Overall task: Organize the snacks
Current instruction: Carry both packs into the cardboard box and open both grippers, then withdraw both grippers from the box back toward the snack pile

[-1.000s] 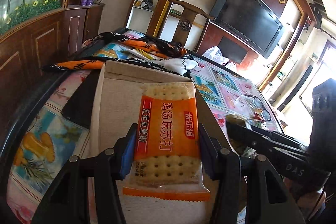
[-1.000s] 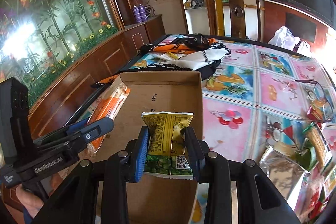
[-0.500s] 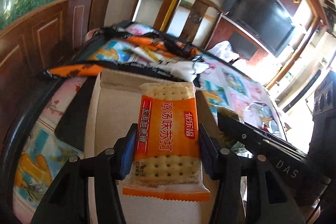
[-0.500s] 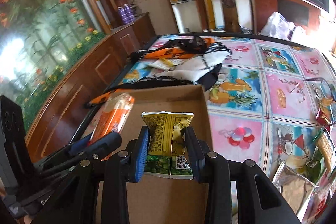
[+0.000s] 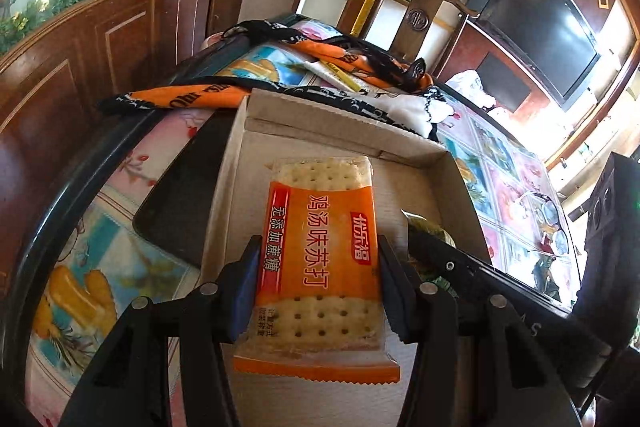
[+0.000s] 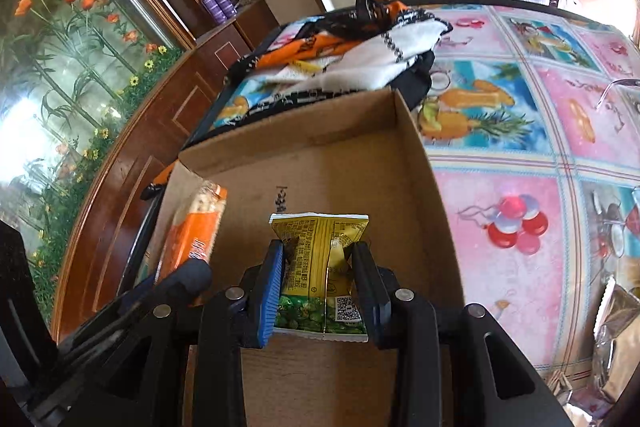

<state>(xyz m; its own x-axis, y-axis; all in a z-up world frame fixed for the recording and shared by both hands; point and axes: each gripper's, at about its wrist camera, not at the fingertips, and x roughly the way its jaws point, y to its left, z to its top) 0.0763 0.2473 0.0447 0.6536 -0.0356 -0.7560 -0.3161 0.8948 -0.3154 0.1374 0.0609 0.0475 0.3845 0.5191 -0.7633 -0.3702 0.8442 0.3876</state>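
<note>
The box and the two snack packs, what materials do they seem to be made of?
Box: brown corrugated cardboard, matte; folded flaps and raw edges show.
Cracker pack: glossy plastic film, partly clear, since crackers show through.
Pea pack: thin printed film, probably plastic or foil laminate; it creases between the pads.

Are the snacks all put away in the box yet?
Not yet. The box looks empty. In hand: the left gripper holds a cracker pack and the right gripper a green pea packet, both over the box and unreleased. Left: dropping these, then the packets lying on the table.
</note>
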